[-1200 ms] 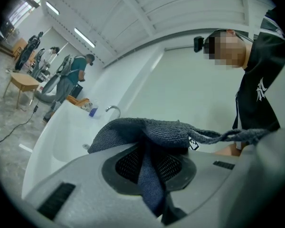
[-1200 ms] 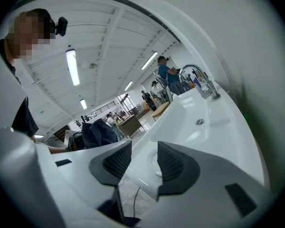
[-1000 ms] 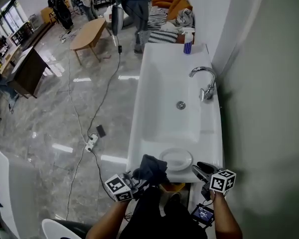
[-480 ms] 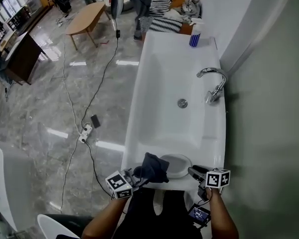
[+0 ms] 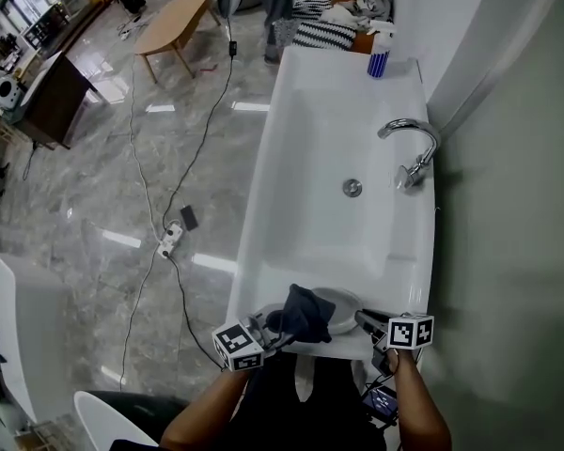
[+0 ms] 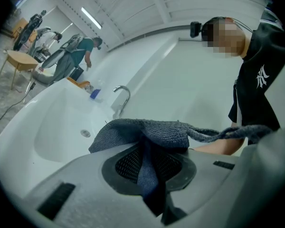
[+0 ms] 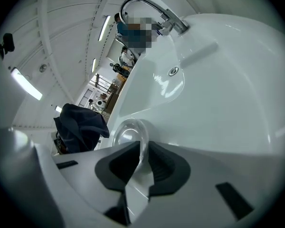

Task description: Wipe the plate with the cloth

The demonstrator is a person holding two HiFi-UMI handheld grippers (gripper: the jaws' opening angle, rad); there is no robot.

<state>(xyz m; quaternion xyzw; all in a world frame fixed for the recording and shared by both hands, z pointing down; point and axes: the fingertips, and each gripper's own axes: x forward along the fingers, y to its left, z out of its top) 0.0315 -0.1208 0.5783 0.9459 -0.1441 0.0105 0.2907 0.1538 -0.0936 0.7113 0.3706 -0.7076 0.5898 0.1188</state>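
Observation:
A pale round plate (image 5: pixel 342 306) lies on the white counter at the sink's near end. My right gripper (image 5: pixel 365 321) reaches it from the right. In the right gripper view its jaws are closing, and the plate's rim (image 7: pixel 131 131) stands between the dark pads of the right gripper (image 7: pixel 142 156), which press on it. My left gripper (image 5: pixel 273 333) is shut on a dark blue-grey cloth (image 5: pixel 301 312) that bunches over the plate's left part. In the left gripper view the cloth (image 6: pixel 147 133) hangs out between the pads of the left gripper (image 6: pixel 149 169). The cloth (image 7: pixel 80 125) also shows beside the plate.
The sink basin (image 5: pixel 310 205) with its drain (image 5: pixel 352 188) and chrome faucet (image 5: pixel 409 148) lies beyond the plate. A blue spray bottle (image 5: pixel 378 59) stands at the far end. A wall runs along the right. On the floor left lie a cable and power strip (image 5: pixel 172 239).
The left gripper carried the cloth right, onto the plate's left side. The right gripper came down to the plate's right rim and its jaws closed round it.

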